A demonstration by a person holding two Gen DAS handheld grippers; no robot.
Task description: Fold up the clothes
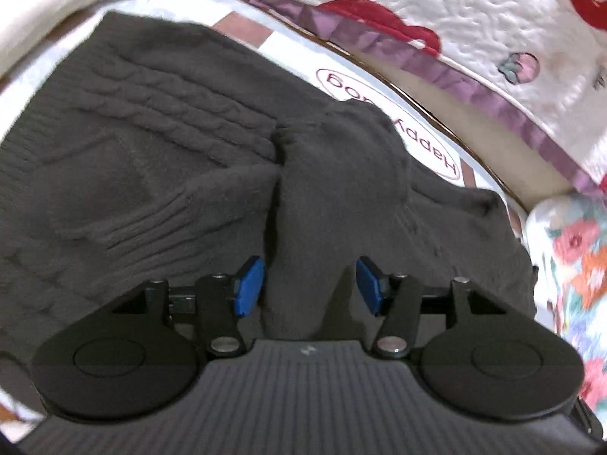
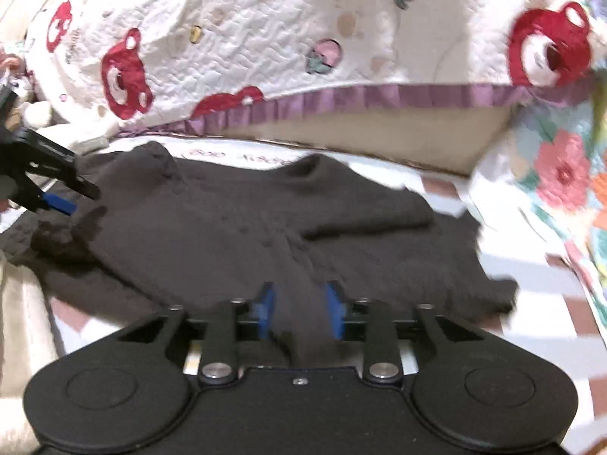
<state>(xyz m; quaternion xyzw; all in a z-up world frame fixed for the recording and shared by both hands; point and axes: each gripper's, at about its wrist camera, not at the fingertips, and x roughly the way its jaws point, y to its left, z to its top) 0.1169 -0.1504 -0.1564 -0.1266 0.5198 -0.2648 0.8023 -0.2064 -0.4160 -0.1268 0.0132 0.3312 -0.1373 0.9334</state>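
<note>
Charcoal knit fills most of the left wrist view — a dark grey sweater [image 1: 159, 174] with cable ribbing, spread flat on a white sheet [image 1: 292, 43] printed with pink squares and an oval "Happy" label. One sleeve [image 1: 334, 189] is folded inward over the body of the garment and runs straight toward the camera. The left tool [image 1: 309, 284] has its blue pads [image 1: 248, 286] spread apart, one on each side of that sleeve, with a clear gap to the fabric on both sides; it grips nothing. Beyond the sheet lies a white quilted blanket [image 1: 436, 3] with red bears and a purple ruffled edge, and a floral cloth [image 1: 576, 265] sits at the right.

From the right wrist view the sweater [image 2: 235, 227] lies across the middle of the sheet [image 2: 531, 280], its collar toward the blanket [image 2: 265, 38]. The right tool [image 2: 299, 309] hangs low over the near hem, its blue pads [image 2: 265, 311] parted, with a fold of dark knit rising between them — the blur is too strong to say whether the pads touch it. At the far left the left tool [image 2: 64, 189] shows as black arms with a blue tip, just above the sweater's edge. The floral cloth [image 2: 561, 174] borders the right side.
</note>
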